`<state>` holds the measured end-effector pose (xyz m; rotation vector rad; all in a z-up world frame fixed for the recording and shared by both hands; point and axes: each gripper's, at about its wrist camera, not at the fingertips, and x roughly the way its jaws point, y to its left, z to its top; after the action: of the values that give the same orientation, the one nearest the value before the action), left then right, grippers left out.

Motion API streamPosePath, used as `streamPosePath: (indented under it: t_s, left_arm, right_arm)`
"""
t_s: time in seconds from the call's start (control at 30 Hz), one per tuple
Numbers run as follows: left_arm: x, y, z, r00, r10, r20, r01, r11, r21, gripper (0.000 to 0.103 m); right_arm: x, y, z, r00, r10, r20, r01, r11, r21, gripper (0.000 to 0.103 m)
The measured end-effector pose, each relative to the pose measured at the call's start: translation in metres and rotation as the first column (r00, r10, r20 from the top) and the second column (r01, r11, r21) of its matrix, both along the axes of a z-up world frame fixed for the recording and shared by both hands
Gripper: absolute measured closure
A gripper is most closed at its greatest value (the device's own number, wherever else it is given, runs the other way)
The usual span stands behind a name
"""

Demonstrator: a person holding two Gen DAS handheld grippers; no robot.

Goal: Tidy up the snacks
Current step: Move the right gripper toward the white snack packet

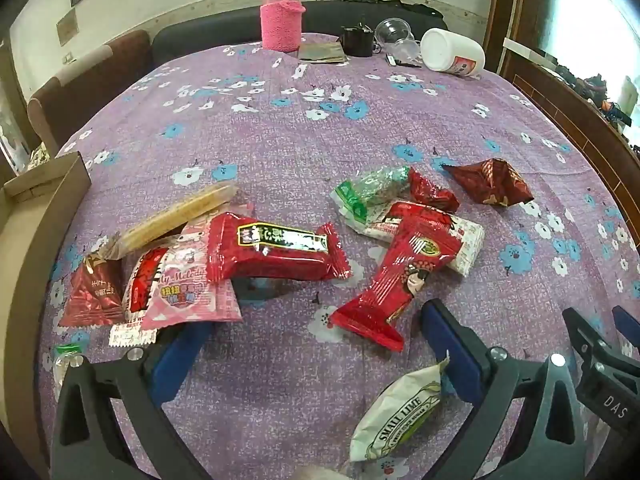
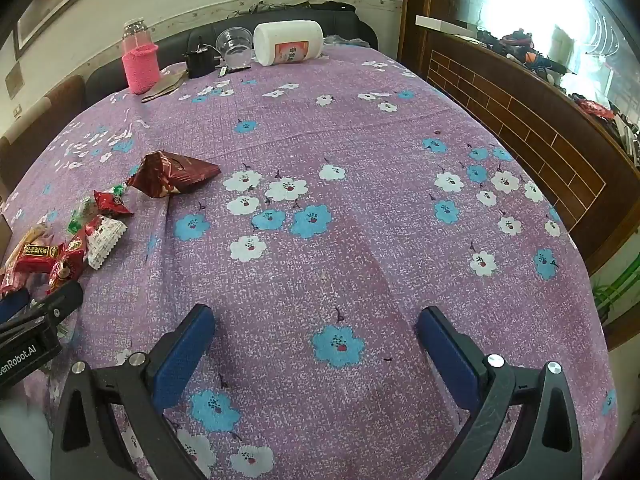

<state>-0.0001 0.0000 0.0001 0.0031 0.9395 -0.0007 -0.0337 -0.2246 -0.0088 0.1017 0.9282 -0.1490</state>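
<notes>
Many snacks (image 1: 276,254) lie in a messy pile on the purple flowered table (image 2: 360,152), near its left side. Both the left gripper (image 1: 316,344) and right gripper (image 2: 316,336) have fingers wide apart, holding nothing.

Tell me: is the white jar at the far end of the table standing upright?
No, the white jar lies on its side.
</notes>
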Motion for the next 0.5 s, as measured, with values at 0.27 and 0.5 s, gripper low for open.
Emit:
streamPosePath:
  t_s: [0.27,0.5]
  left_arm:
    - [-0.0001,-0.0007,0.0001,1.0,0.0,-0.001,0.0,1.0,0.002,0.0]
    - [0.0,0.0003,0.0001,1.0,0.0,-0.002,0.0,1.0,-0.001,0.0]
  right_arm:
    - [0.0,0.0001,0.0001,1.0,0.0,0.0,0.0,1.0,0.0,0.001]
    - [0.0,0.0001,0.0002,1.0,0.0,-0.001,0.0,1.0,0.0,0.001]
